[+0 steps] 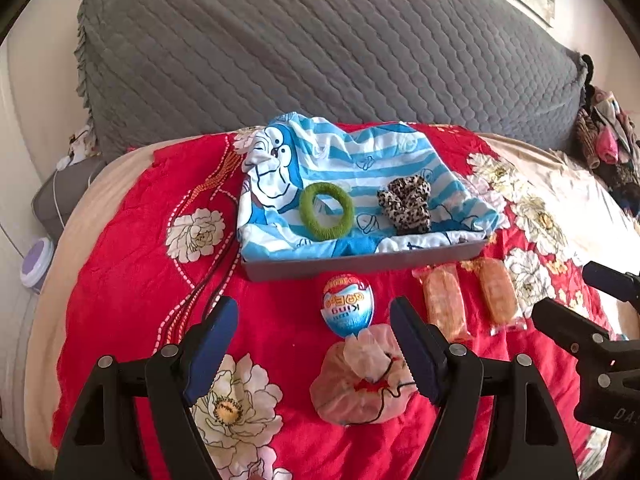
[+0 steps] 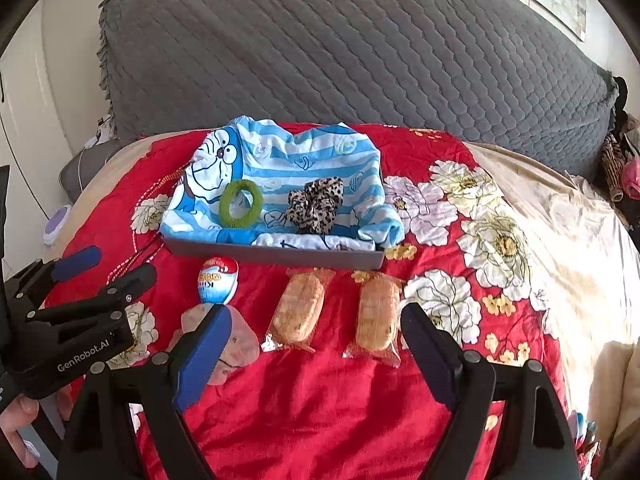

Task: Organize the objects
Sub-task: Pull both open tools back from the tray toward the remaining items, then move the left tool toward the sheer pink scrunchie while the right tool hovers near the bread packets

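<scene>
1. Far L, off the bed's L edge: a round purple-and-white gadget sits low beside the bed, w/ a white cable running up from that area.
2. The red floral bedspread carries everything; a grey quilted headboard stands behind it.
3. Left gripper: jaws wide apart, nothing clamped. It hovers over the near part of the bedspread, pointing down at an angle. In the right wrist view it shows at the L edge, w/ a hand below it.
4. Grey tray sits mid-bedspread toward the headboard, lined w/ a blue-and-white striped cartoon cloth.
5. In the tray, L side: green hair ring lying on the cloth. R side: leopard-print scrunchie, apart from the ring.
6. Just in front of the tray's near wall, L of centre: a blue, white & red egg-shaped candy.
7. Nearer still, touching the egg's lower end: a pink tied pouch w/ red string, lying between the left gripper's fingers but not pressed by them.
8. R of the egg, near the tray's near-R corner: two wrapped orange snack cakes side by side, L cake & R cake, apart from each other.
9. Right gripper: jaws spread wide, holding nothing; both cakes lie in the gap betw. its fingers, untouched.
10. Far R, past the bed's R edge: a pile of mixed clothes.
</scene>
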### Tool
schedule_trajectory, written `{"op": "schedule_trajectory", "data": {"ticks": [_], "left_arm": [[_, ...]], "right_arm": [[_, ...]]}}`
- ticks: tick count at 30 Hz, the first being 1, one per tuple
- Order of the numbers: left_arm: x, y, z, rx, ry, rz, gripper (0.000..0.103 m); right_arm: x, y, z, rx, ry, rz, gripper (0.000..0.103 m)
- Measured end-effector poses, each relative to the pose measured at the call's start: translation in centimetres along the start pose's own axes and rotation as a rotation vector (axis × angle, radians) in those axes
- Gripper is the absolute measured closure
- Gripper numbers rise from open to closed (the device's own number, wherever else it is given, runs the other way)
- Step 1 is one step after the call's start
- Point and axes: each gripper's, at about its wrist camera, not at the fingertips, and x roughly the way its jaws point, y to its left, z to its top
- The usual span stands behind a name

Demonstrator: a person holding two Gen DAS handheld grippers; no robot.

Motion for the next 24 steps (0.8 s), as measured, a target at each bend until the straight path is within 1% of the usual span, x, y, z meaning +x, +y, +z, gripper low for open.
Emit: {"op": "schedule_trajectory", "data": {"ticks": [13, 24], "left_arm": [[-0.4, -0.4, -1.8, -0.003, 0.018, -0.007, 0.024], [-0.1, -0.5, -3.0, 0.005, 0.029, -0.01, 0.024]], "right_arm": [[-0.1, -0.3, -2.9, -0.008, 0.019, -0.015, 0.017], [0.3, -0.6, -4.0, -0.007, 0.03, -0.021, 0.017]]}}
